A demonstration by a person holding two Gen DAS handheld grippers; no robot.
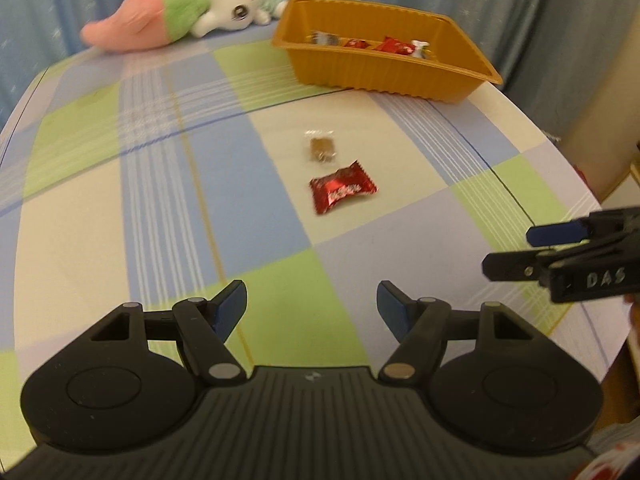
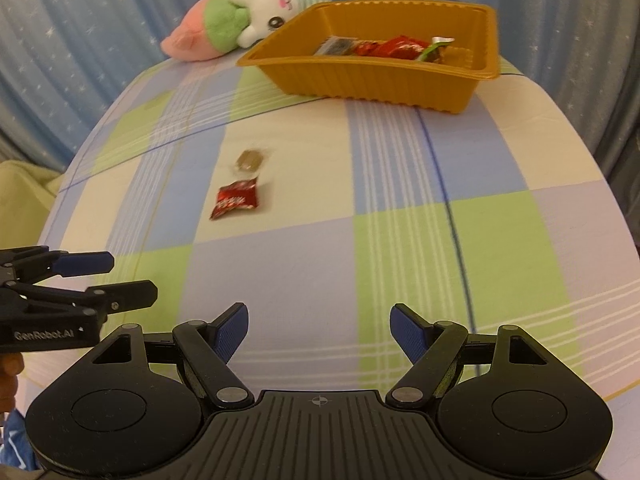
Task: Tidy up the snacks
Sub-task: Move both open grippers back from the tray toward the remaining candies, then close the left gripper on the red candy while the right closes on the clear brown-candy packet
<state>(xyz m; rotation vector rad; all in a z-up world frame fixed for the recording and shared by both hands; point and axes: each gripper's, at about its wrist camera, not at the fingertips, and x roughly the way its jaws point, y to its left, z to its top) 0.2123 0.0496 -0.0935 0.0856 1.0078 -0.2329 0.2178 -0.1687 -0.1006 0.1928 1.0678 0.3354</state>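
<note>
I've got both tools spread w/ nothing between them: left tool [image 1: 311, 307], right tool [image 2: 319, 330], above the checked worktop [image 2: 400, 240]. Ahead lie a red snack [image 1: 342, 192] & a brown candy [image 1: 321, 148], close together. Farthest, the orange tray [image 1: 384, 76] holds more snacks, a plush rabbit [image 1: 188, 8] beside it.

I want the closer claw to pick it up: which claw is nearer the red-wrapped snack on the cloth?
Left. The left claw faces the red-wrapped snack straight ahead; the right claw sits off to its right, farther away.
</note>
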